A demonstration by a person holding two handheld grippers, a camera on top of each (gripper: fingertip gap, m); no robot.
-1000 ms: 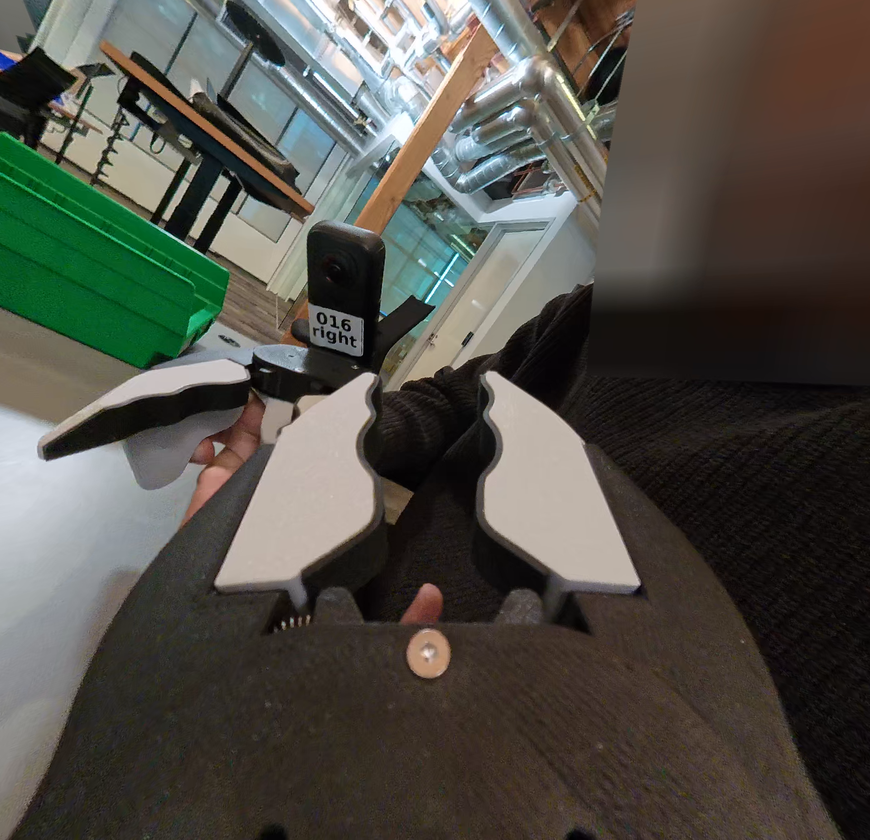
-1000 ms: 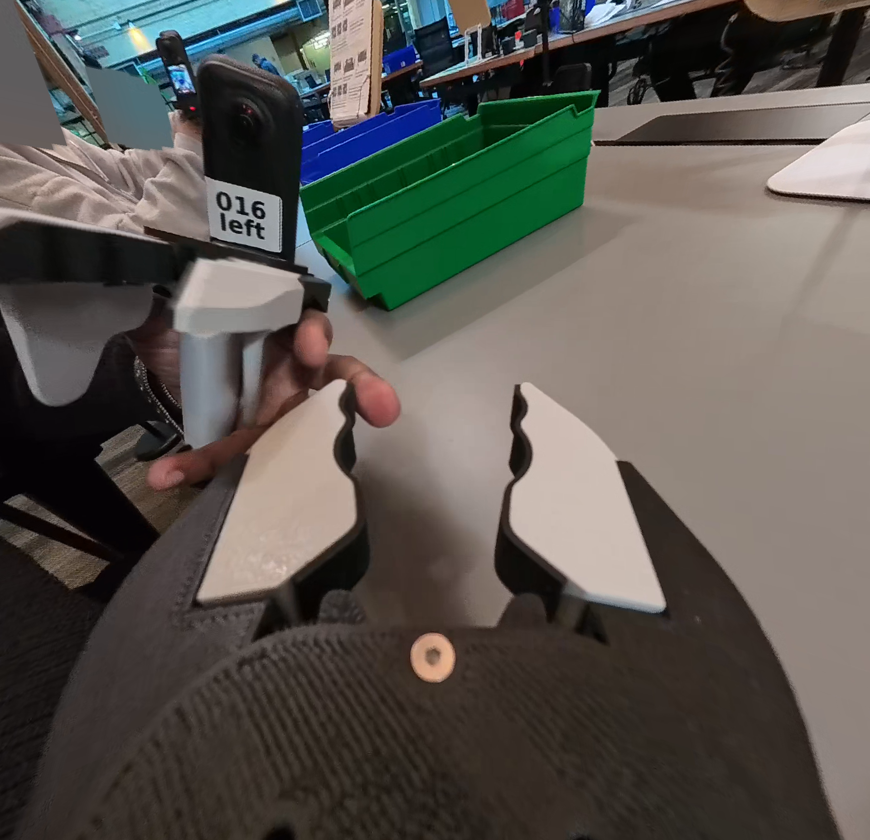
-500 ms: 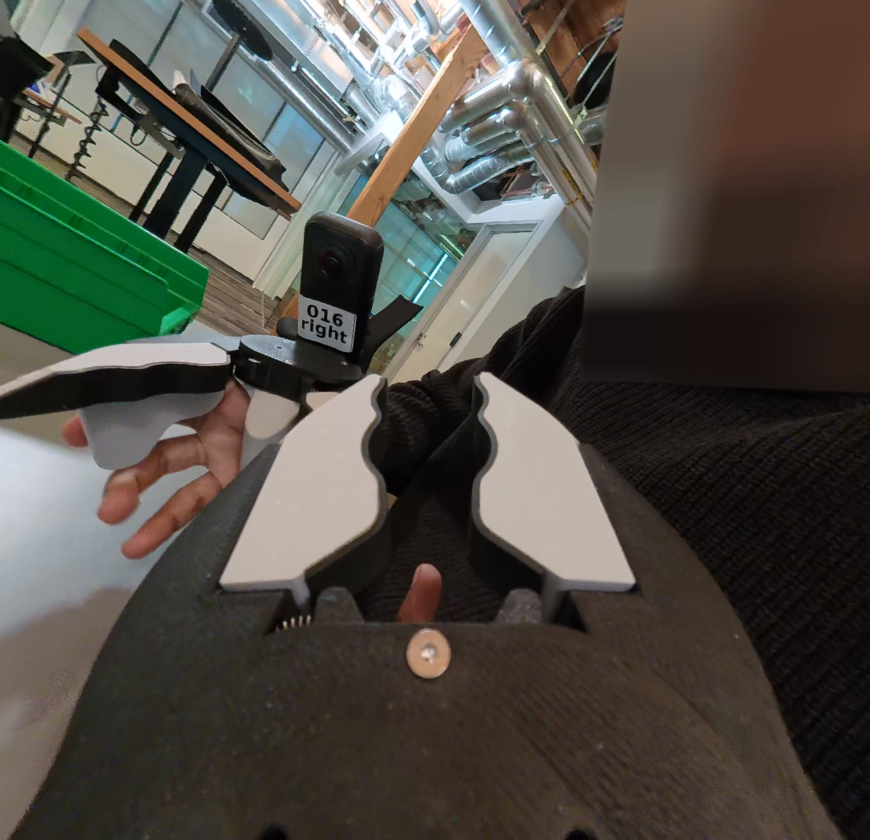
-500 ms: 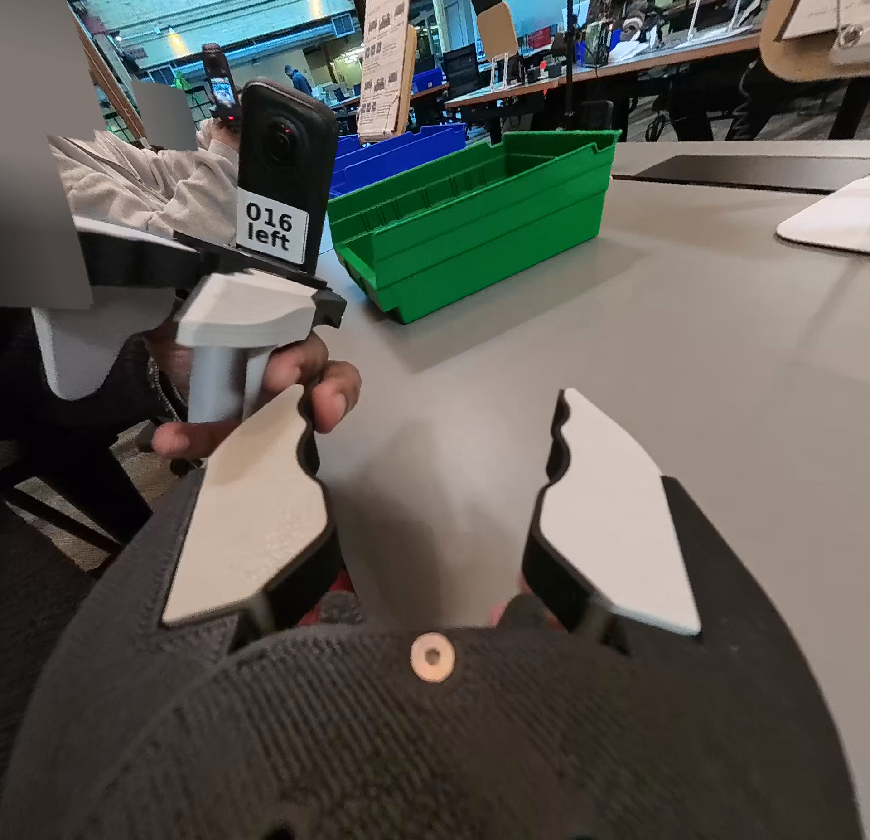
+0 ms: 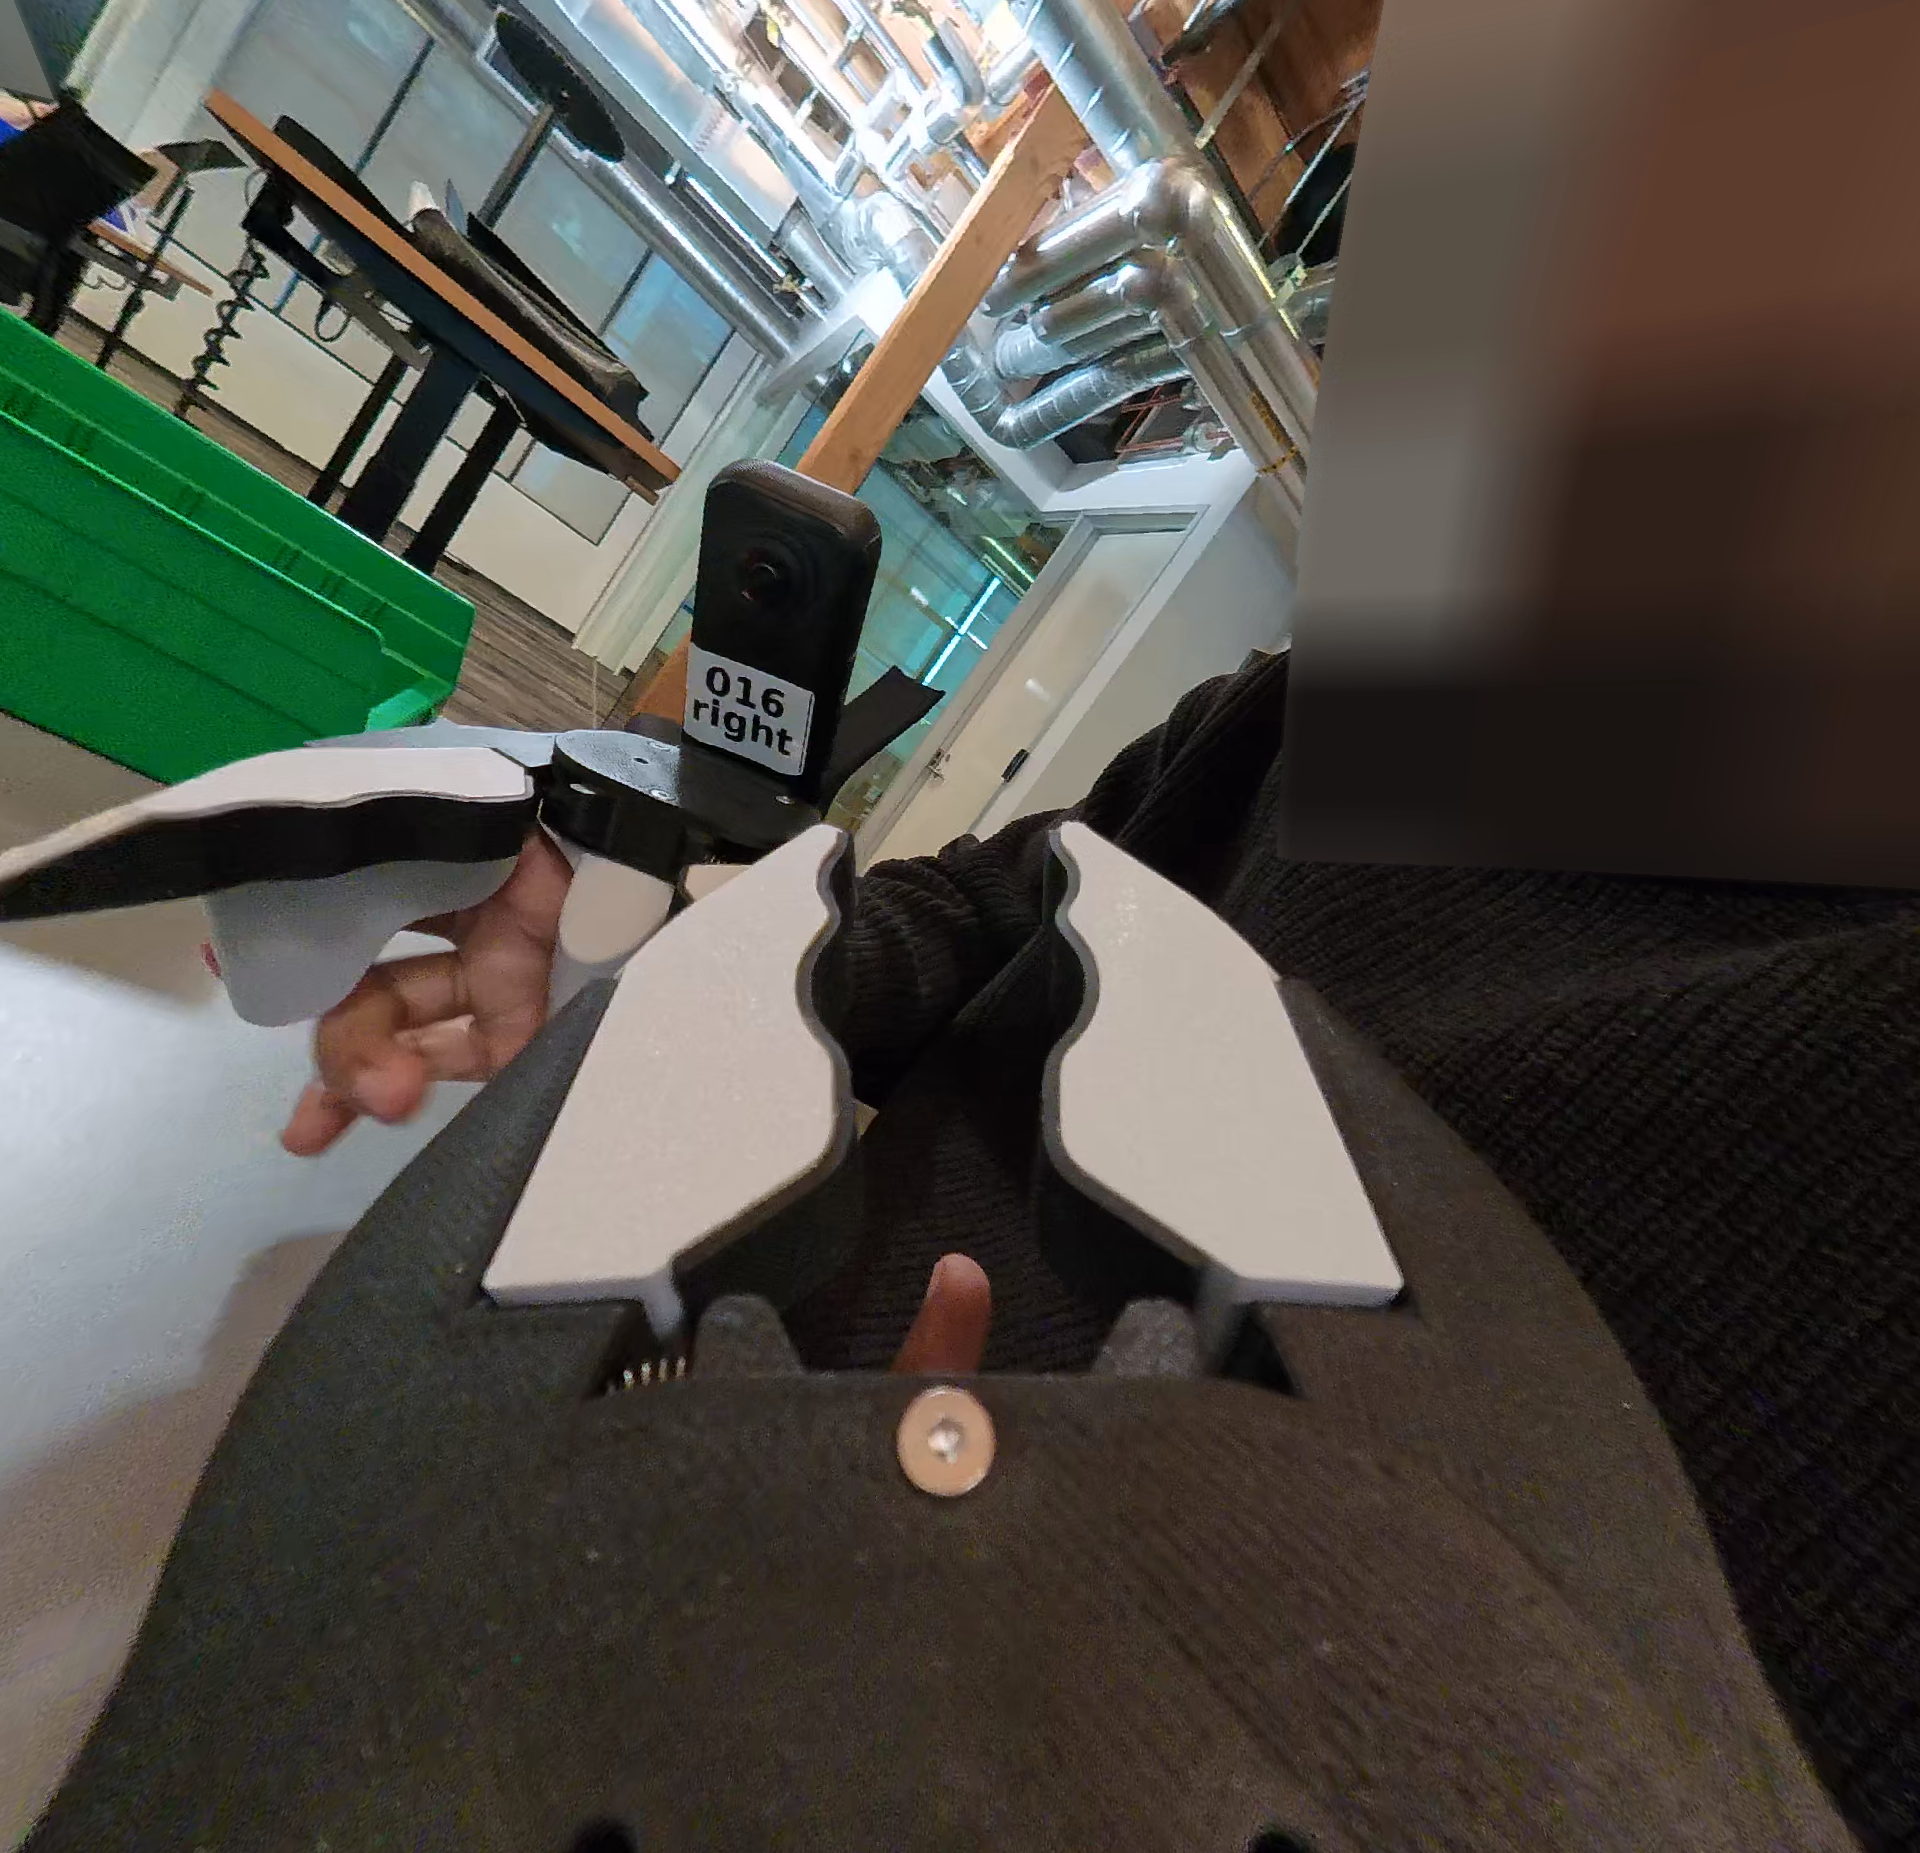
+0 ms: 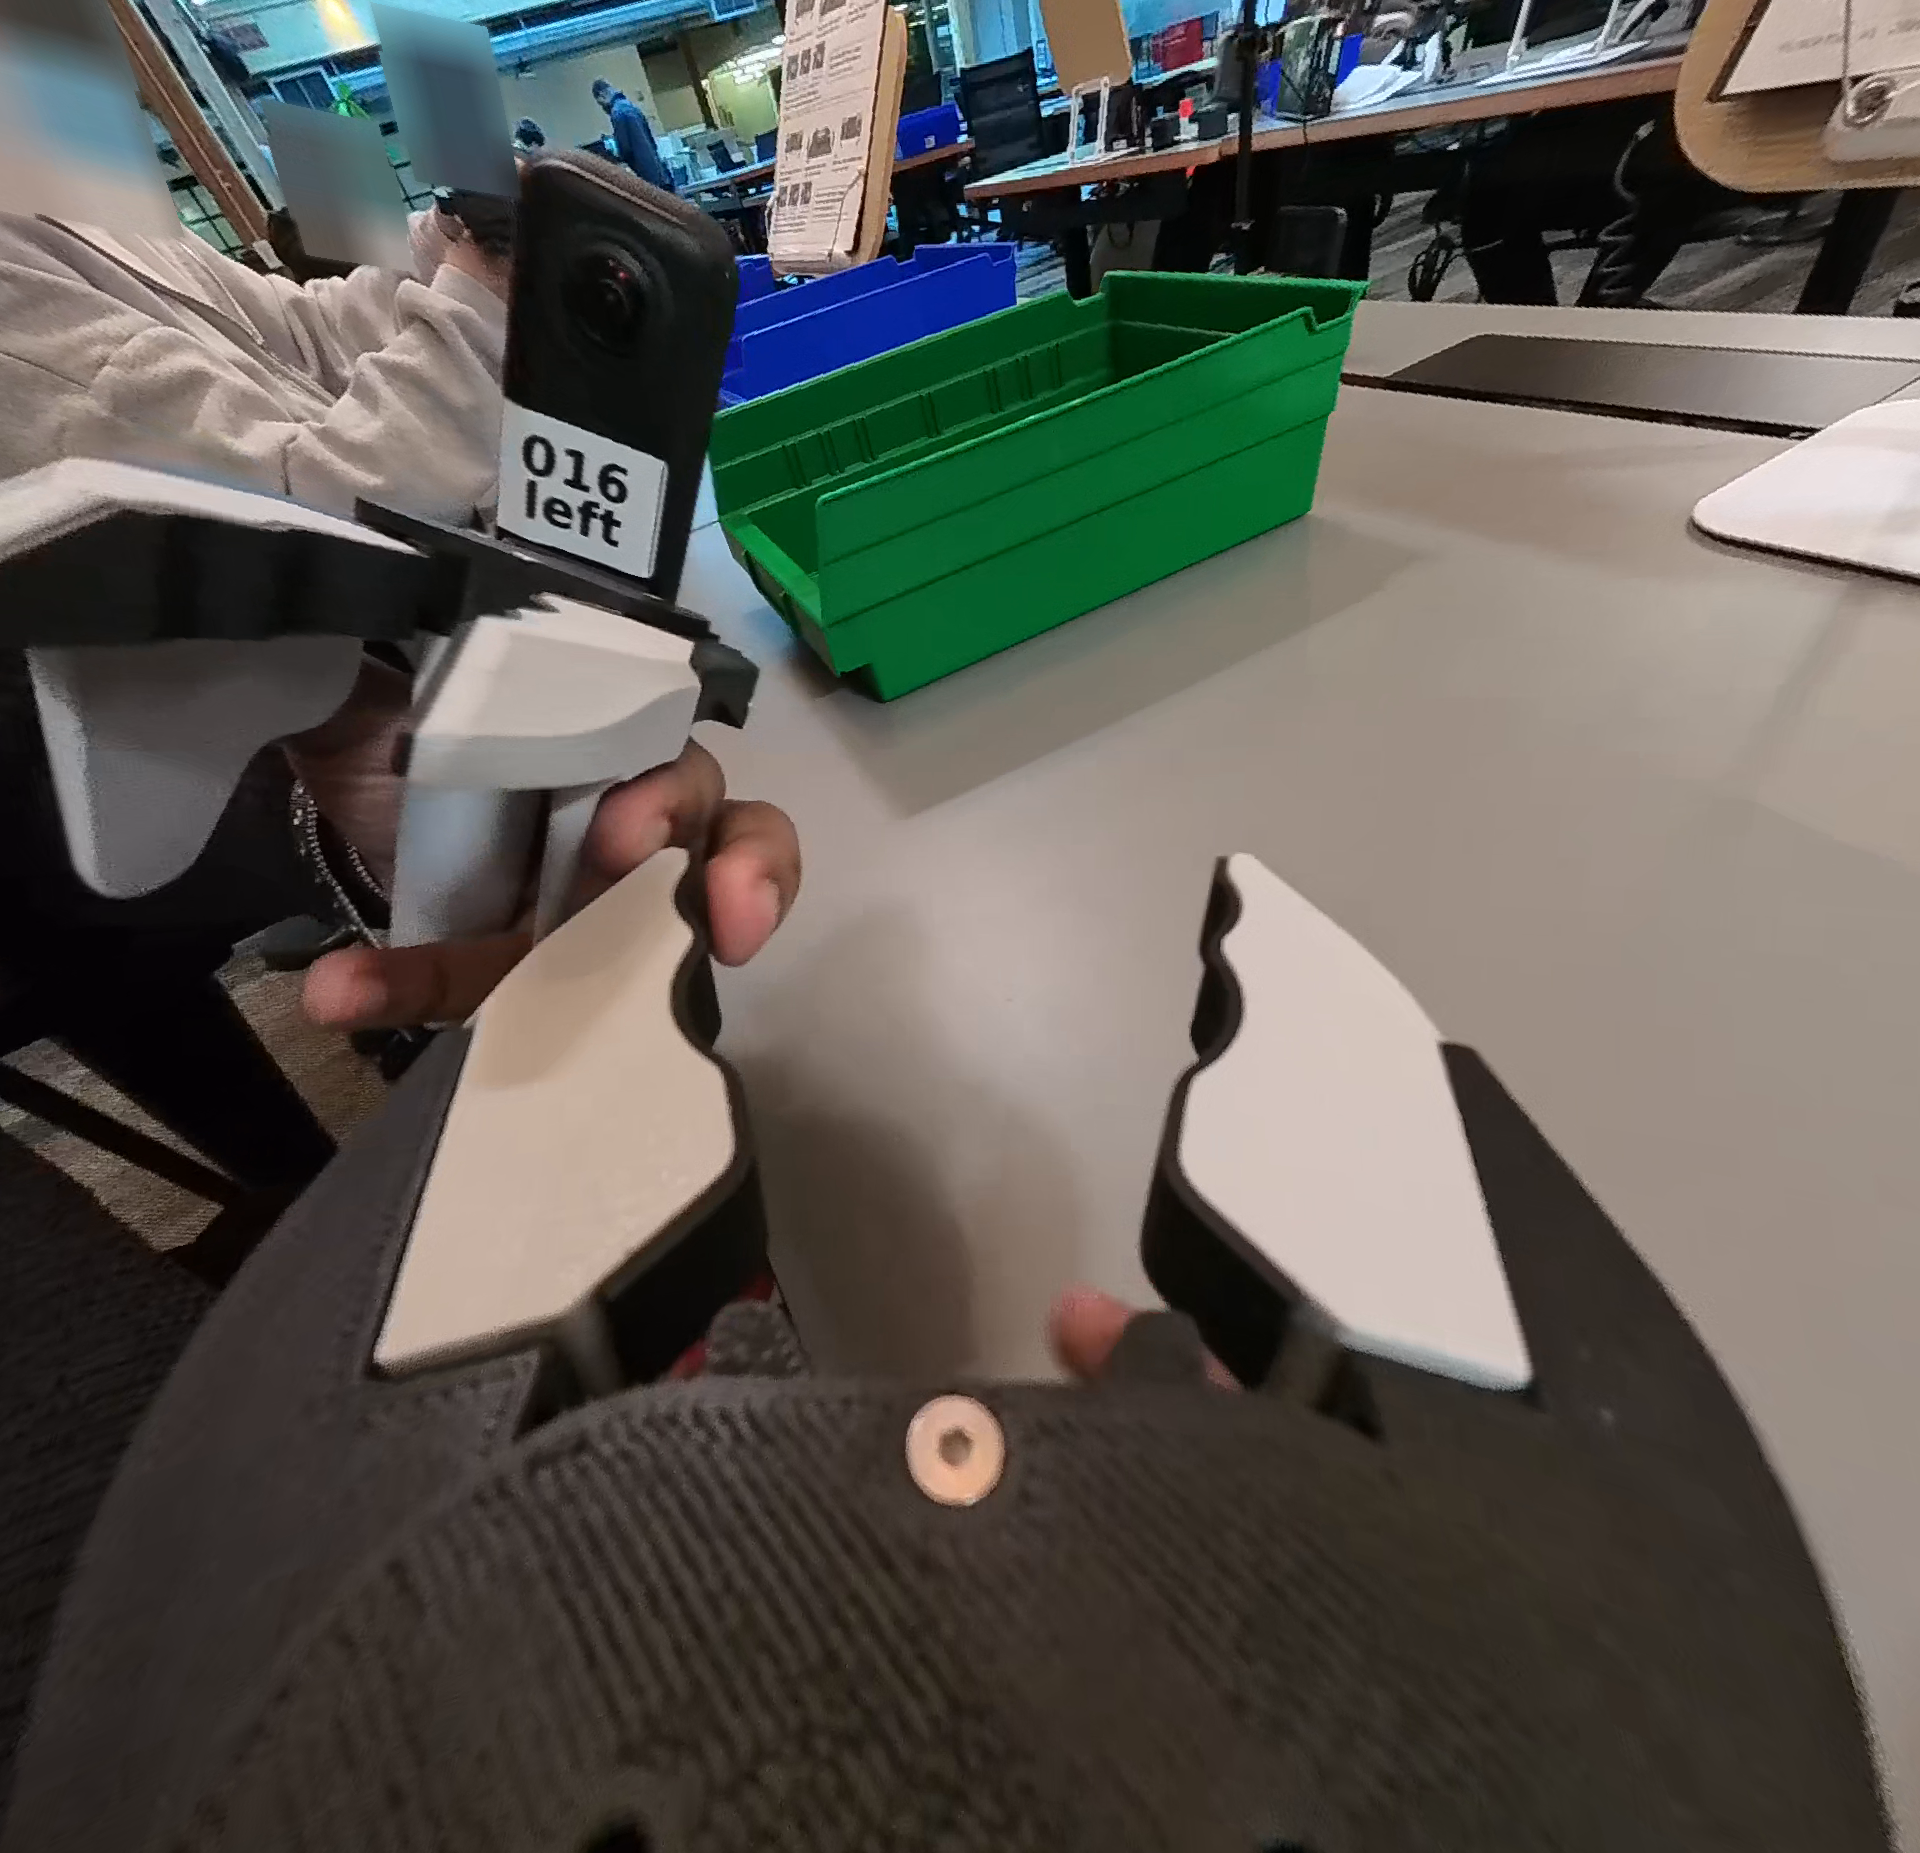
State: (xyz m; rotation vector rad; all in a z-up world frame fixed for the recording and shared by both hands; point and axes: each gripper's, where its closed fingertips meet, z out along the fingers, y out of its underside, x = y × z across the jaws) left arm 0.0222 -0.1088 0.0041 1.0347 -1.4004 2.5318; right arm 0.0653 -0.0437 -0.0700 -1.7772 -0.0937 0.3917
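Black ribbed-knit sleeve (image 5: 1558, 1128), grey-padded black gripper (image 6: 961, 956) fingers, silver screw (image 6: 954, 1449)

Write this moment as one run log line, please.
left gripper: open, empty, facing black sweater | right gripper: open, empty, over grey table | green bin: on table

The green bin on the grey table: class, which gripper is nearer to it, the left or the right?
Neither clearly. The right gripper points across the table toward the green bin, apart from it; the left gripper faces away, toward the person's dark sweater.
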